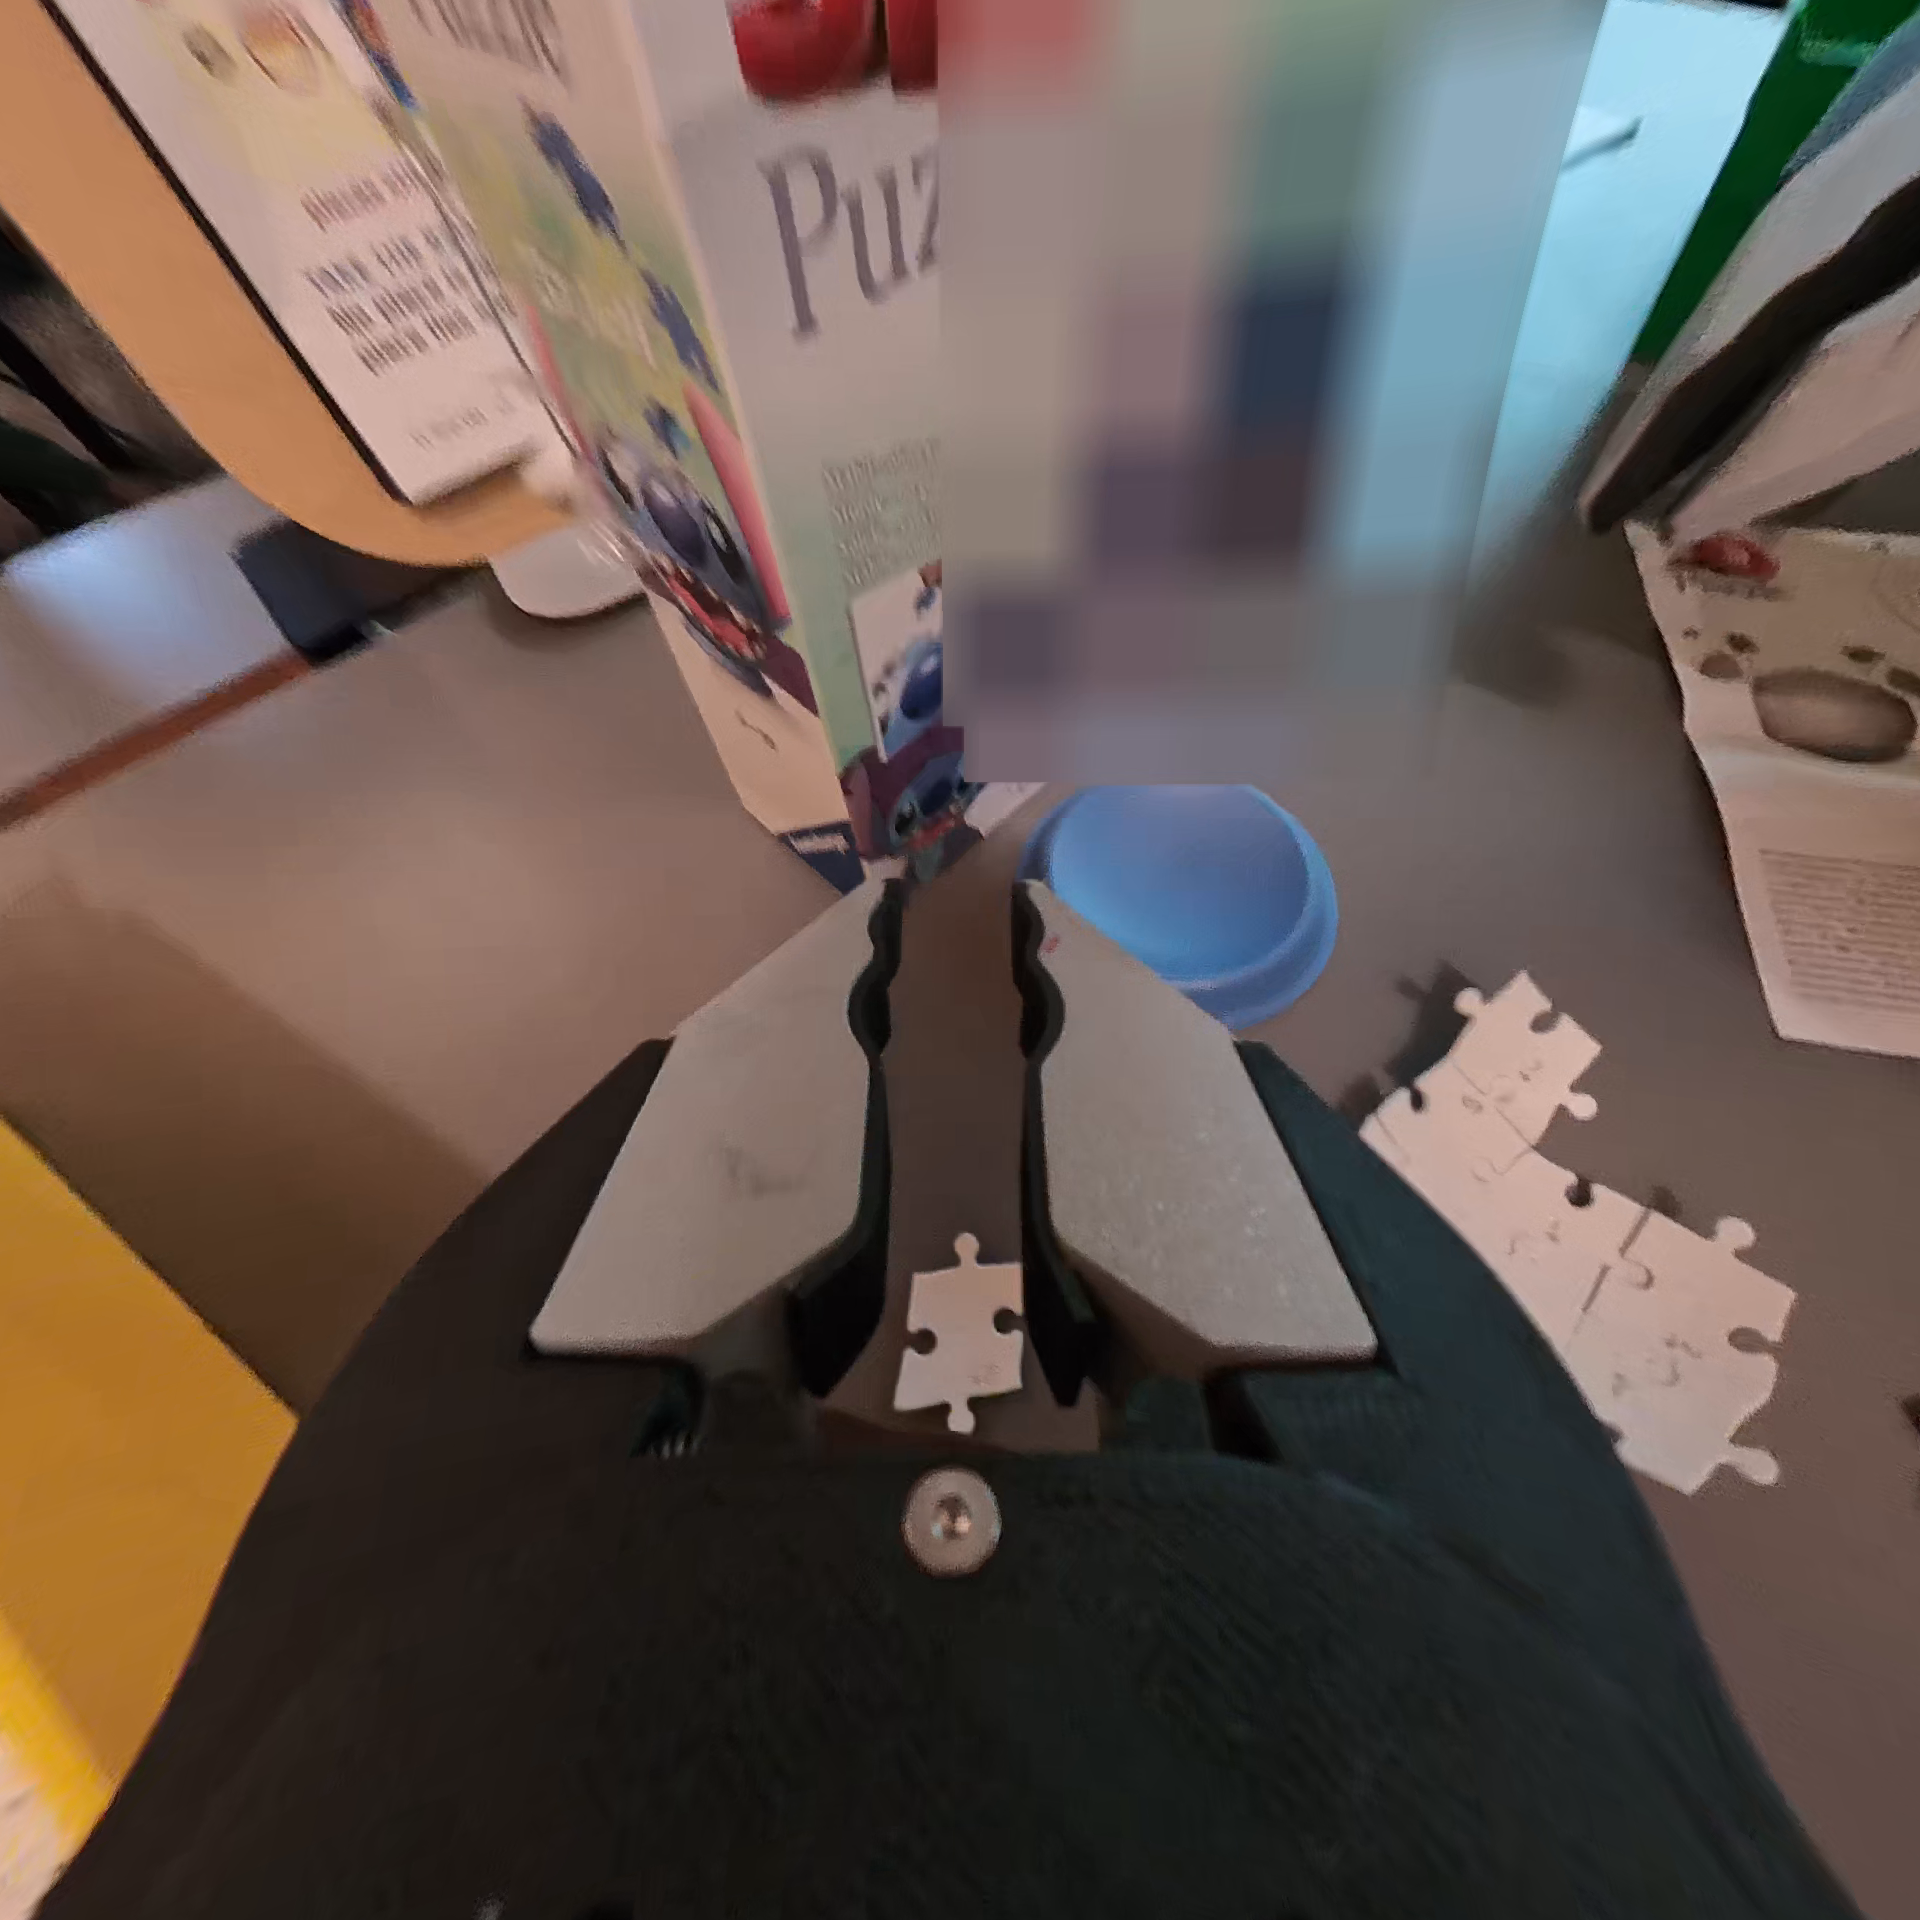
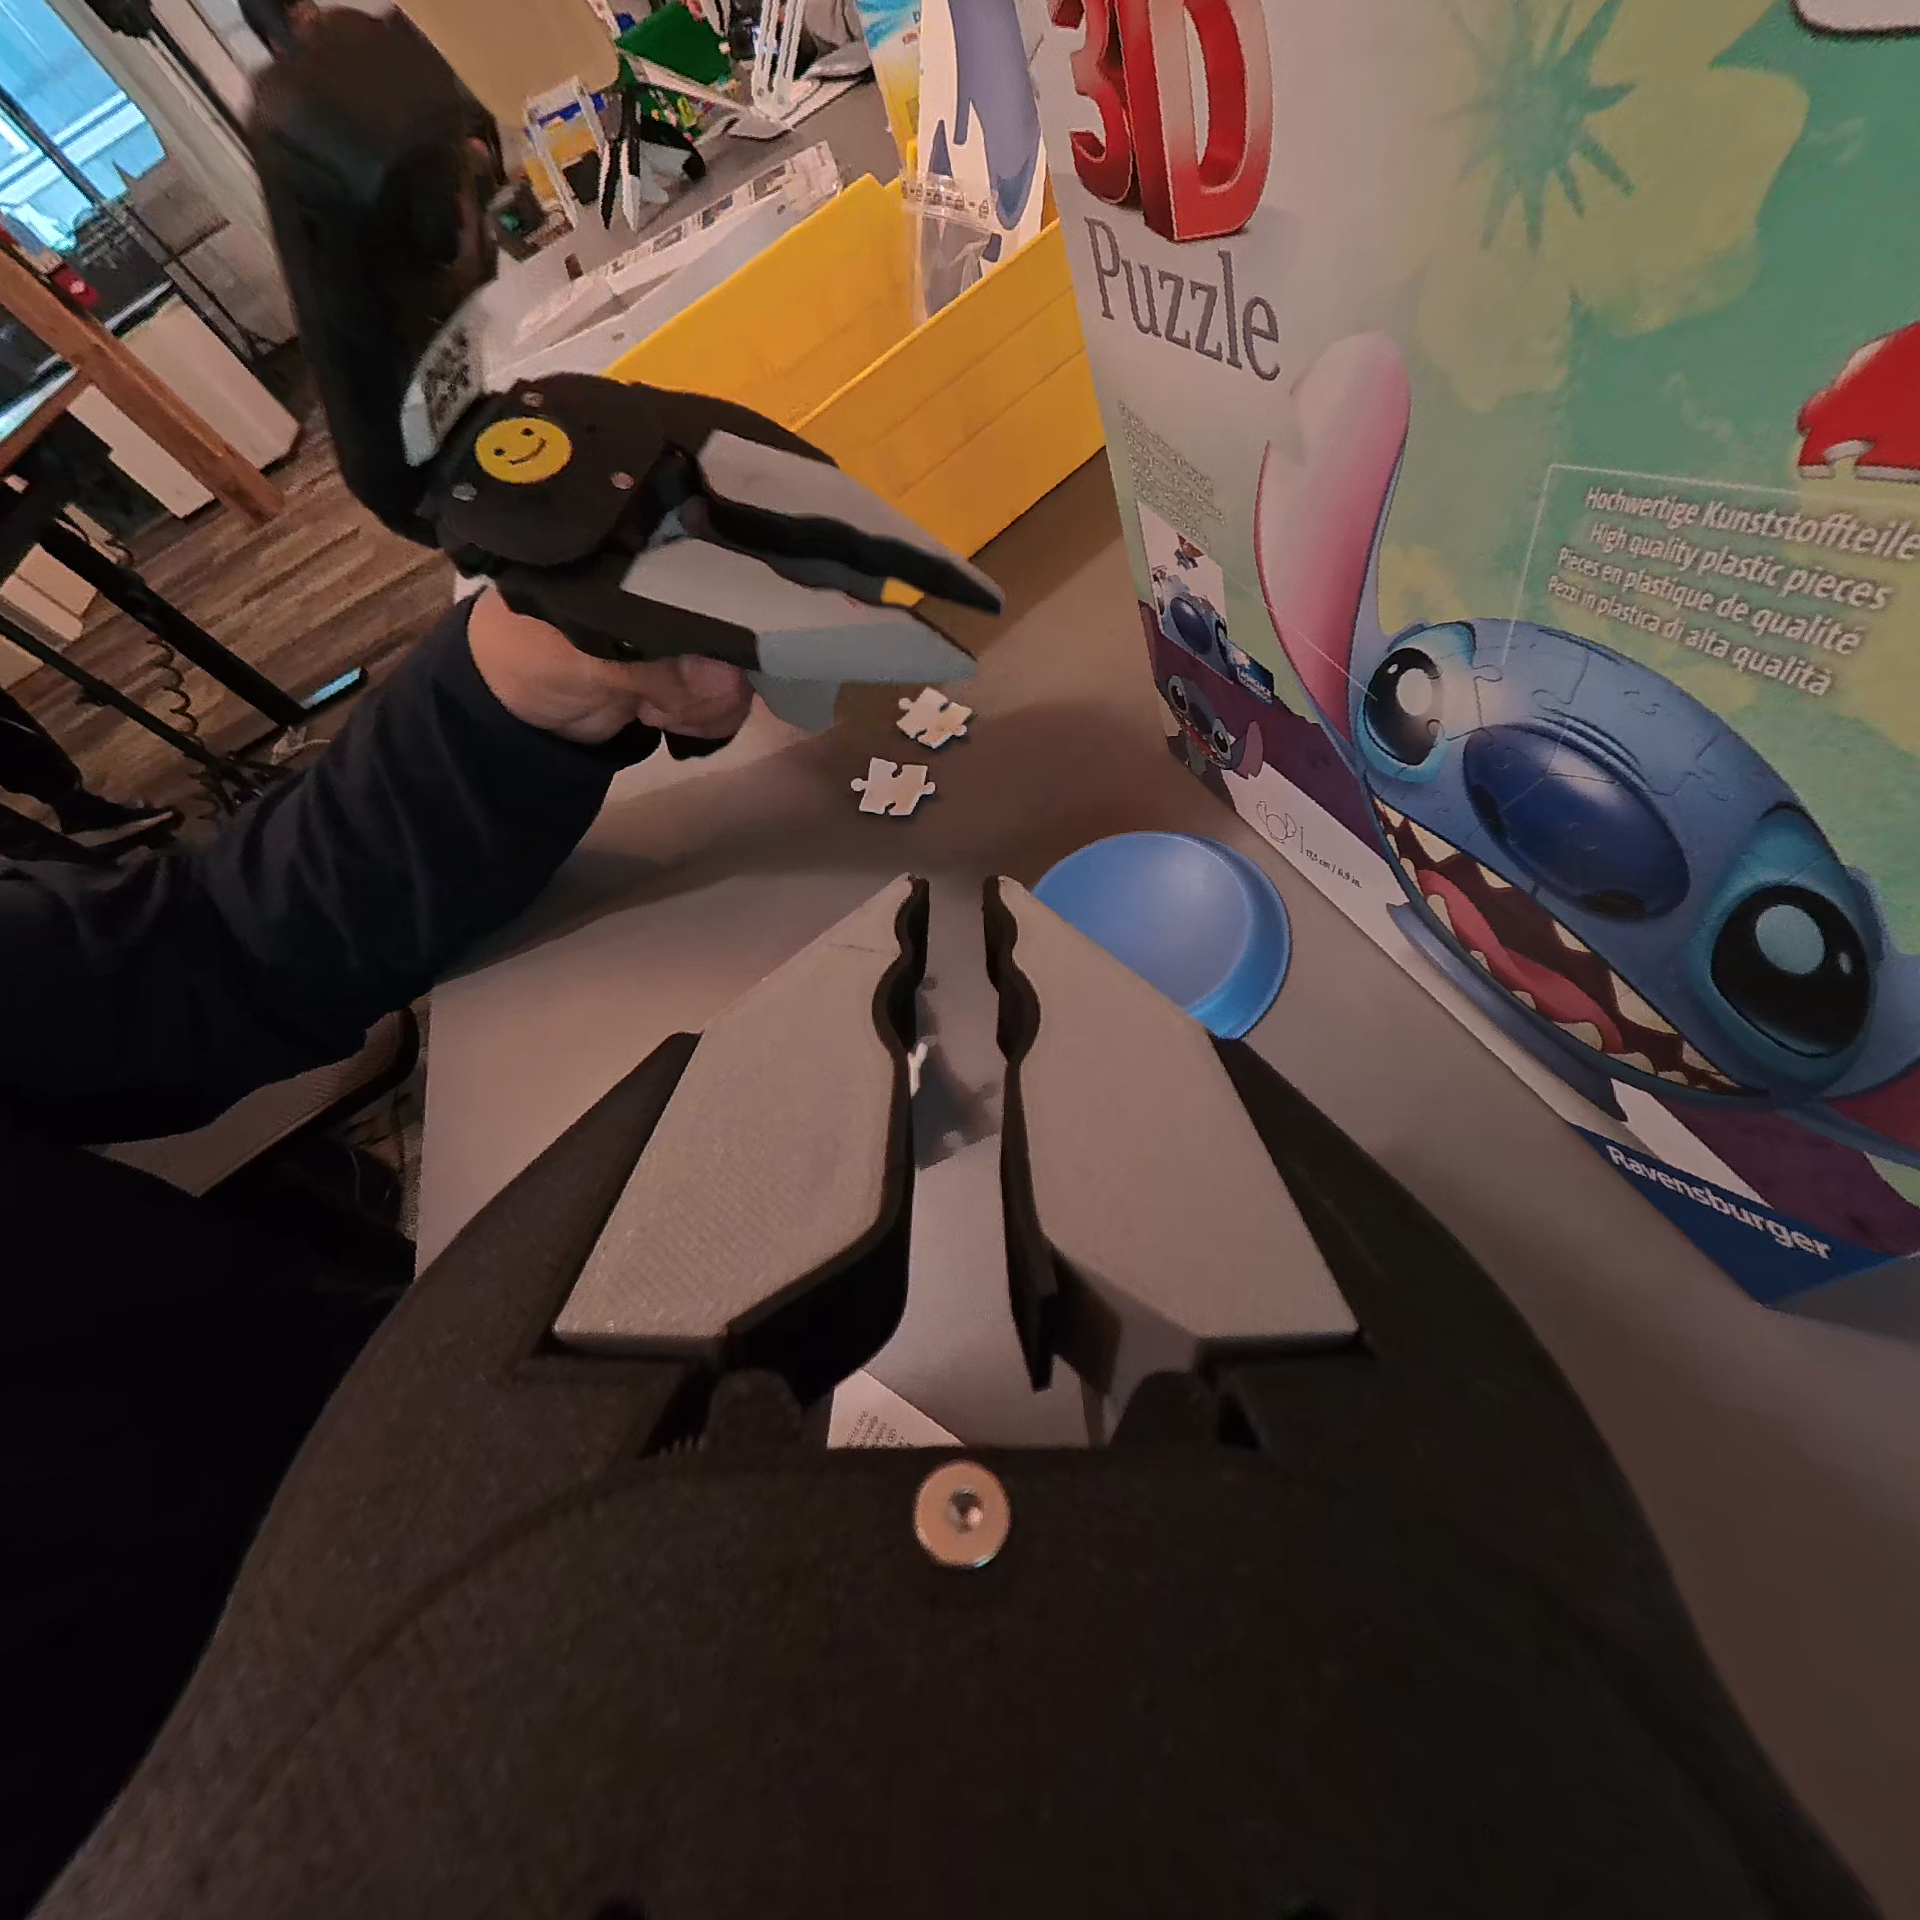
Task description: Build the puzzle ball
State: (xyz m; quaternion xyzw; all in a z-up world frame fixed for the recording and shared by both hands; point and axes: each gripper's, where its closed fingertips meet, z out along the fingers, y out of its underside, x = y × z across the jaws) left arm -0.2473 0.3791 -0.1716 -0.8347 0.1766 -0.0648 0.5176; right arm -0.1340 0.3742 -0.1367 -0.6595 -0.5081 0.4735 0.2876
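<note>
**Both grippers empty, loose piece under the left**

The puzzle box (image 2: 1558, 582) stands tall at the back, the blue bowl stand (image 2: 1174, 930) just before it. Joined pieces (image 1: 1590, 1247) lie face-down, right of your left gripper (image 1: 951, 914). Its jaws are apart over a single piece (image 1: 961, 1330). Your right gripper (image 2: 956, 904) is slightly parted, holding nothing. Risk: flat piece skids when pinched; box topples if bumped.

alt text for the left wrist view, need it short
The open left gripper hovers over a grey table, with a single white puzzle piece lying face down between its grey fingers. A cluster of joined white puzzle pieces lies to the right, with a round blue plastic stand and an upright puzzle box beyond.
</note>
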